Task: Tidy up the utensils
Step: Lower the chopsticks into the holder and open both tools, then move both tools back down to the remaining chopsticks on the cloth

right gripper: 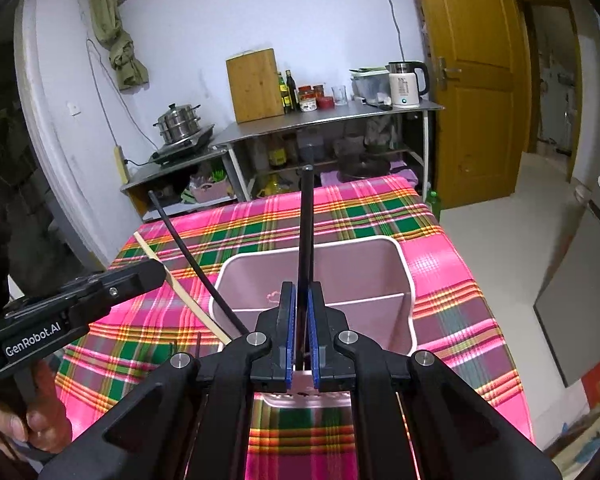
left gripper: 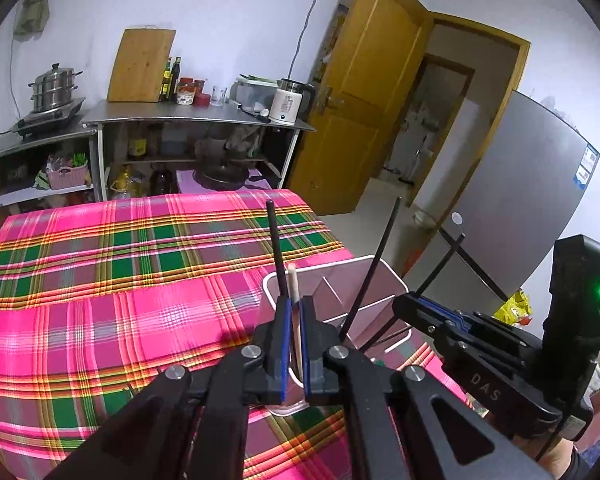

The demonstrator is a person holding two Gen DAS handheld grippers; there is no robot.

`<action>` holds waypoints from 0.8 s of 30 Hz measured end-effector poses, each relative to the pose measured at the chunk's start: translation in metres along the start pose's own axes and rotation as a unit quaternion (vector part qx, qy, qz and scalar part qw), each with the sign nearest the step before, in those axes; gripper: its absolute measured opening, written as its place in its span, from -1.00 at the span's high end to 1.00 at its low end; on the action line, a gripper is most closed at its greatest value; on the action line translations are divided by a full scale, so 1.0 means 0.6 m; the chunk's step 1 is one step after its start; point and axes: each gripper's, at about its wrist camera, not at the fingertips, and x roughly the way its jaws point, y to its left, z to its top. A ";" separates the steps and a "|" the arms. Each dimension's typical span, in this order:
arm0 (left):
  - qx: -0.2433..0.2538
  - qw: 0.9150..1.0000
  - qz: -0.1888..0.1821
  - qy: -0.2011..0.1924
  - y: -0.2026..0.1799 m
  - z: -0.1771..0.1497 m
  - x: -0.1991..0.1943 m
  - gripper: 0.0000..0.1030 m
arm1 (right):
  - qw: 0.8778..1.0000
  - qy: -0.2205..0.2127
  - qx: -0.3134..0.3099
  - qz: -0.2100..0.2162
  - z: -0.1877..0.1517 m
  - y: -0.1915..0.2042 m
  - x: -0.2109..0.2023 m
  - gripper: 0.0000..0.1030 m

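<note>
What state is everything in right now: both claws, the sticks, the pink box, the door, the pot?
Left gripper: shut on pale chopstick and left black chopstick.
Right gripper: around right black chopstick; grip unclear.
Pink holder: upright, chopstick ends dipping inside.
Door: open.
Steamer pot: lid on.

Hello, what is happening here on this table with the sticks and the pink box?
A person holds a gripper in each hand and sorts chopsticks into a pink divided holder on the plaid tablecloth. The left gripper pinches a black chopstick and a light wooden chopstick. The right gripper has a black stick between its jaws. Both hover over the holder, sticks pointing up.
</note>
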 end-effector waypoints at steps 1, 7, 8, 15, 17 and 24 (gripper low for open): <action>0.000 1.000 0.001 -0.001 0.001 0.000 -0.002 0.92 | 1.000 -0.002 -0.001 -0.002 0.000 0.000 -0.003 0.74; -0.002 1.000 0.002 -0.008 0.004 -0.003 -0.023 0.85 | 1.000 -0.017 0.002 -0.006 -0.005 -0.001 -0.027 0.25; -0.003 1.000 0.002 -0.009 0.005 -0.004 -0.027 0.84 | 1.000 -0.019 0.003 -0.007 -0.005 -0.001 -0.030 0.23; 0.009 0.999 0.016 -0.038 0.005 -0.023 -0.086 0.83 | 0.999 -0.042 0.001 -0.008 -0.020 0.006 -0.071 0.21; 0.011 0.999 0.021 -0.044 0.008 -0.033 -0.102 0.83 | 0.999 -0.048 0.000 -0.006 -0.029 0.011 -0.084 0.21; 0.002 0.997 0.058 -0.048 0.040 -0.086 -0.145 0.83 | 0.998 -0.048 -0.017 0.021 -0.073 0.044 -0.109 0.21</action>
